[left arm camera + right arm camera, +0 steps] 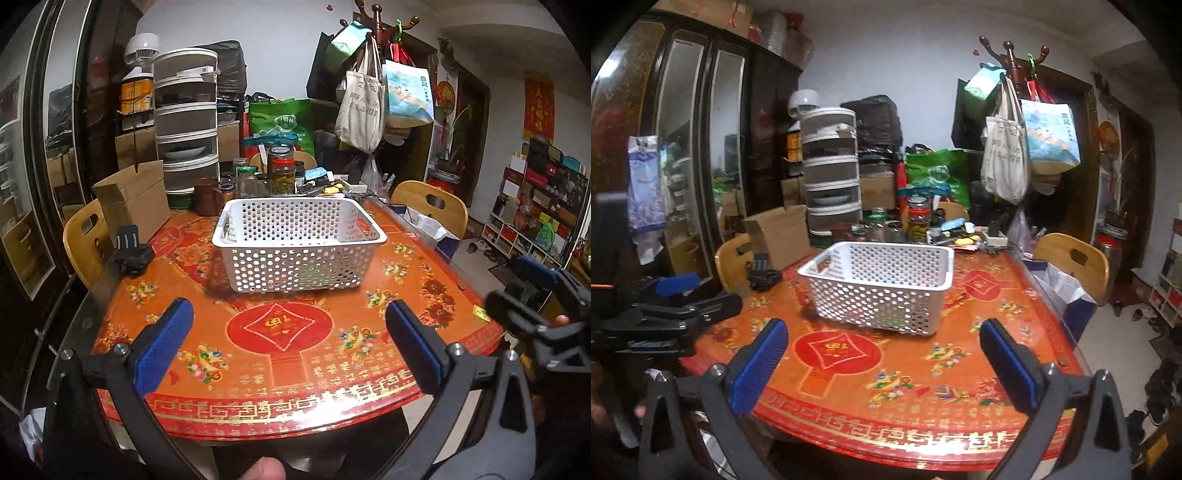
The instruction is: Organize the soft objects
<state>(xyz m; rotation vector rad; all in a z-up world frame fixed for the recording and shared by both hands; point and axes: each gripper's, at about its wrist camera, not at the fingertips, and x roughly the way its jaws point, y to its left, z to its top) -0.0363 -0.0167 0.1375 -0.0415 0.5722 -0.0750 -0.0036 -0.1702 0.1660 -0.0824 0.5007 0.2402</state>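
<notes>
White perforated plastic forms the basket (299, 245) standing near the middle of a round table (369, 354) covered in a red and orange floral pattern, as seen from the left wrist. Through the holes in the basket's near wall, a faint green and red shape shows low inside; what it is cannot be told. The left gripper (288, 343) hangs above the near edge of the table, its blue-padded jaws wide apart with nothing between them, well short of the basket. At the right edge of this view, the right gripper (535, 314) appears as a black frame with a blue pad. Behind the basket stand glass jars (282, 171), and a cardboard box (133, 199) sits at the table's far left.

From the right wrist, the basket (882, 286) sits ahead and slightly left, on the table (997, 373). The right gripper (881, 365) hovers over the near table edge, jaws spread wide and empty. The left gripper (668, 306) shows at the left edge. A coat stand with hanging tote bags (1004, 162) rises behind the table.
</notes>
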